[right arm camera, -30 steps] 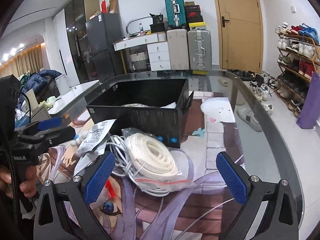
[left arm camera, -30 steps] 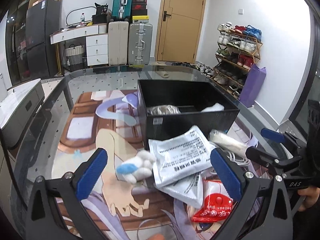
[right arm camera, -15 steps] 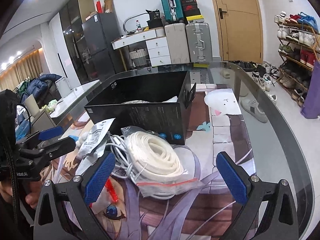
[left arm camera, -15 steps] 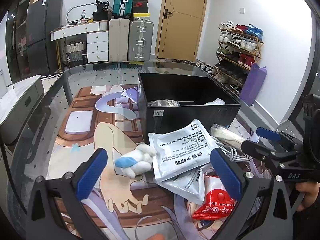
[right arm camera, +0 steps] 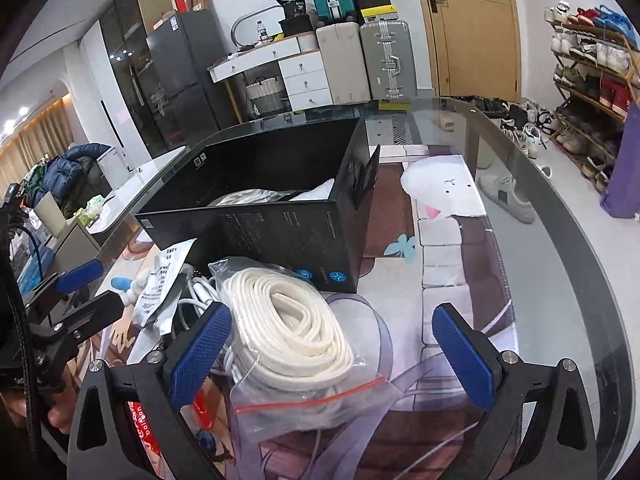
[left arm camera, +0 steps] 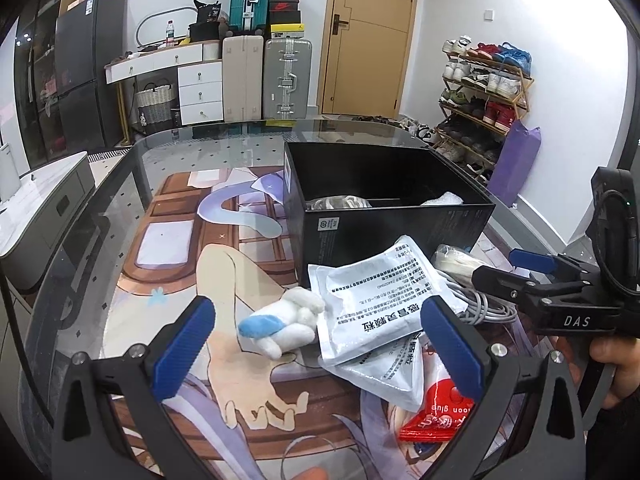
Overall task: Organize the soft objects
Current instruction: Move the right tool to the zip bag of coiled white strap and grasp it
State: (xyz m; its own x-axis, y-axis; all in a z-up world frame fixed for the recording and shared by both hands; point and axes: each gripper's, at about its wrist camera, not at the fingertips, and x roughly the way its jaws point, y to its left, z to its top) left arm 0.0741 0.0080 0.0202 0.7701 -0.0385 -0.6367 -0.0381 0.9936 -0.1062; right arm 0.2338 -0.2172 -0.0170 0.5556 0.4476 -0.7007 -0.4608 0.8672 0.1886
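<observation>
Hovering spread apart over the tabletop (left arm camera: 100,248), left tongs (left arm camera: 316,344) frame a plush toy (left arm camera: 286,326) beside white packets (left arm camera: 372,296). Only the right view shows bagged white rope (right arm camera: 292,332) between the spread, empty right tongs (right arm camera: 332,356), before the black box (right arm camera: 276,216).

Left gripper (left arm camera: 316,346): black frame, blue textured pads (left arm camera: 182,346), silver screws. Right gripper (right arm camera: 330,354): same build, white "DAS" marking, black cable, bare-skinned hand (left arm camera: 610,354).

A white plush toy (left arm camera: 286,322) with a blue tip lies at 9 o'clock of two overlapping white pouches (left arm camera: 370,298). Bagged white rope (right arm camera: 288,322) lies coiled just before the black box (right arm camera: 276,204).
</observation>
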